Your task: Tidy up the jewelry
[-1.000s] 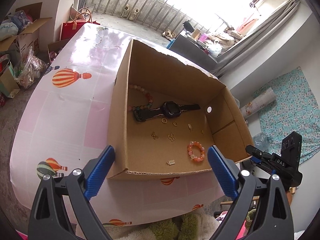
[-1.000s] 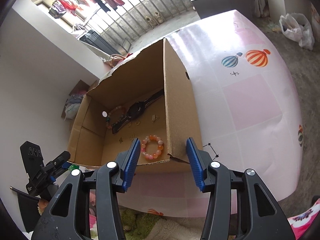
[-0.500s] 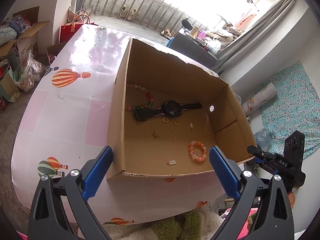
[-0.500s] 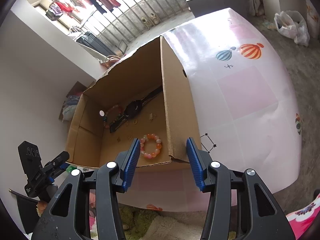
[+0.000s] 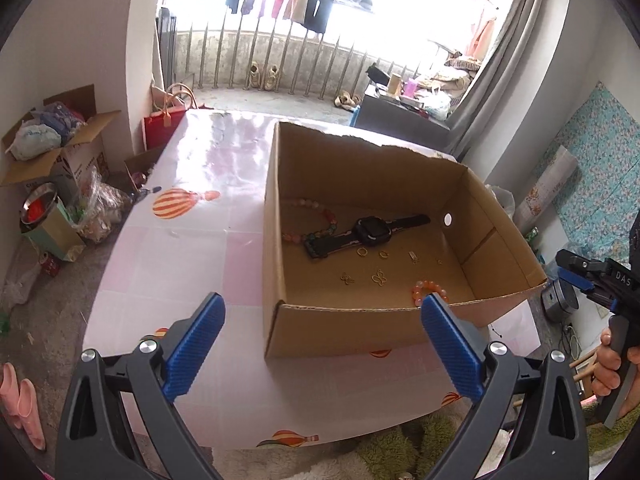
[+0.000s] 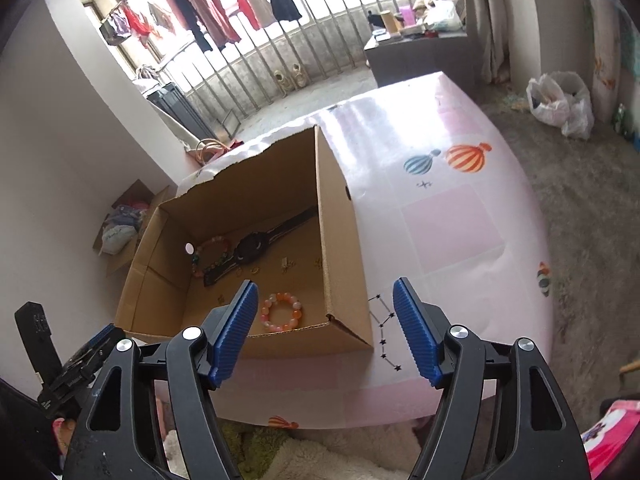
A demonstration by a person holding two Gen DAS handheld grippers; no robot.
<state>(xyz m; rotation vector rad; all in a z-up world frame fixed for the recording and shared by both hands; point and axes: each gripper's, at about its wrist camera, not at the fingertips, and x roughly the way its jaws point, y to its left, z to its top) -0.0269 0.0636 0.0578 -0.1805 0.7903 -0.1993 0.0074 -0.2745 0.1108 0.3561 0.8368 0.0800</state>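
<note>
Fingers of the left gripper (image 5: pixel 322 344) stand wide apart with nothing between them, hanging above the near edge of the desk (image 5: pixel 192 248) in front of the cardboard box (image 5: pixel 340 332). Those of the right gripper (image 6: pixel 324 330) have just been opening and also grip nothing; they frame the box's near right corner from above. In the left wrist view the right gripper shows at the right edge, held in a hand (image 5: pixel 610 364).

Inside the open box, an orange bead bracelet (image 6: pixel 281 312) lies on the floor close to the near wall. Farther back, a black wristwatch (image 5: pixel 366 232) lies flat with its strap stretched out, and a multicoloured bead bracelet (image 5: pixel 316 220) curls beside it, touching the strap. Between the watch and the orange bracelet, several small gold pieces are scattered, among them two rings (image 5: pixel 372 253) and two butterfly-shaped charms (image 5: pixel 362 278). A pink cloth printed with hot-air balloons (image 5: pixel 176 204) covers the desk.
</note>
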